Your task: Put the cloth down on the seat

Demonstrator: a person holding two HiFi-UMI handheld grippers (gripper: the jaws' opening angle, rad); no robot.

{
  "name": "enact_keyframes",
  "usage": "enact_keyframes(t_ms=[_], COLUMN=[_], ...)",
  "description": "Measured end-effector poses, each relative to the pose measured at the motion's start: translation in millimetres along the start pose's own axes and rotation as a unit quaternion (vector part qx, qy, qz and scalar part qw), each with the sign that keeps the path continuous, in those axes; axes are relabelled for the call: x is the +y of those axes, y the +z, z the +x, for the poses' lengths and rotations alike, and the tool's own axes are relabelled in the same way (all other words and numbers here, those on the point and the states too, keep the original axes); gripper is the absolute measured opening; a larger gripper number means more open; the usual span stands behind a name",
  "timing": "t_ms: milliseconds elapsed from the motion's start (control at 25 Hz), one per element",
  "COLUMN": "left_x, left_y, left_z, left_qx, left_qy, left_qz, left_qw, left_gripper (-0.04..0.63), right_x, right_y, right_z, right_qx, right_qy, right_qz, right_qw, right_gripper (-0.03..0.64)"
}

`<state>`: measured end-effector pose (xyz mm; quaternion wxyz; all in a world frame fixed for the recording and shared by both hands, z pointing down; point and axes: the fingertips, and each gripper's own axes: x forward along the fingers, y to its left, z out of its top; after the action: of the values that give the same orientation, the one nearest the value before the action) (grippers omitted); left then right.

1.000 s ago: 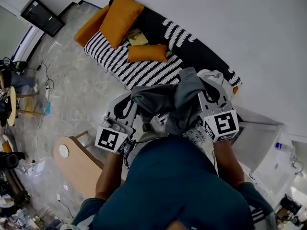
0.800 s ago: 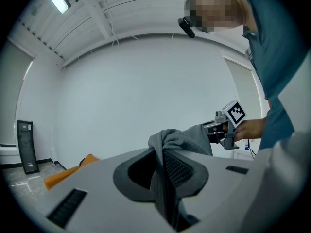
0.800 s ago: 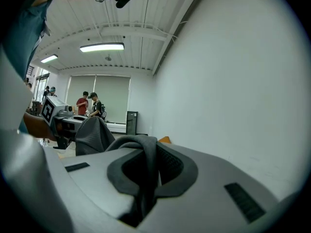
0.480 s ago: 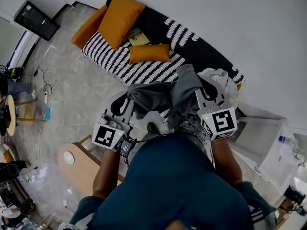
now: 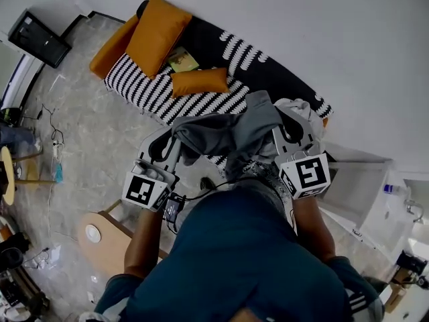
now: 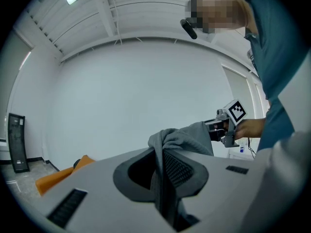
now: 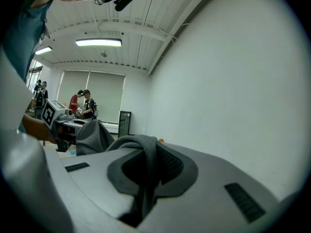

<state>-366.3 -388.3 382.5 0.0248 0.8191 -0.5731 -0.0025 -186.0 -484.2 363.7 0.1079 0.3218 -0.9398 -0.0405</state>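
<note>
A grey cloth (image 5: 228, 131) hangs stretched between my two grippers, above the floor in front of the sofa. My left gripper (image 5: 177, 137) is shut on one bunched end of the cloth (image 6: 167, 144). My right gripper (image 5: 280, 118) is shut on the other end (image 7: 141, 152). In each gripper view the fabric runs down into the gap between the jaws. The black-and-white striped seat (image 5: 157, 92) of the sofa lies beyond the cloth, towards the wall. From the left gripper view I see the right gripper (image 6: 227, 125) with the cloth leading to it.
Two orange cushions (image 5: 154, 35) (image 5: 199, 81) and a small yellow-green item (image 5: 179, 60) lie on the seat. A white bundle (image 5: 303, 109) sits at the sofa's right end. A wooden stool (image 5: 106, 237) stands at my left, a white cabinet (image 5: 365, 193) at my right. People (image 7: 82, 103) stand far back.
Both grippers keep their hold on the cloth. The left gripper has drifted slightly to the left, and the sofa has shifted a little left in the head view.
</note>
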Motion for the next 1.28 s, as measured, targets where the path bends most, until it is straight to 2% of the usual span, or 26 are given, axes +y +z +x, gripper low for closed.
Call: enact_keyframes(t_ms=[160,320,480,720,880,1120,1280], left_x=[1.3,3.2,-1.6,2.9,6.0,32.9,65.6], left_y=[-15.1,-2.8,8.3,4.1,8.0,14.5,10.8], left_z=[13.4,24.0,39.7,49.1,53.3,48.0,51.5], left_qx=[0.037,0.012,0.006,0.023,0.021,0.024,0.03], left_qy=[0.012,0.046,0.039,0.068,0.088,0.097,0.084], left_qz=[0.001,-0.002,0.006,0.02,0.043,0.056,0.046], left_qw=[0.9992,0.9989,0.9992,0.9972,0.9949,0.9935,0.995], left_gripper=[0.044,0.044,0.044,0.044,0.044,0.044,0.044], right_x=[-17.9,-43.1,-48.7,-66.8,-79.4,-82.1,-80.8], right_y=[-17.8,-10.6,-0.4,-4.3,-5.7,2.6,3.4], right_z=[0.1,13.2,22.1,28.4,34.2,58.7,84.9], right_qx=[0.015,0.002,-0.014,-0.026,-0.037,-0.043,-0.031], right_qy=[0.009,0.013,0.026,0.04,0.049,0.041,0.017], right_qz=[0.005,-0.001,0.001,-0.001,-0.004,-0.003,-0.003], right_qw=[1.0,1.0,1.0,0.999,0.998,0.998,0.999], right_gripper=[0.02,0.02,0.02,0.02,0.02,0.02,0.02])
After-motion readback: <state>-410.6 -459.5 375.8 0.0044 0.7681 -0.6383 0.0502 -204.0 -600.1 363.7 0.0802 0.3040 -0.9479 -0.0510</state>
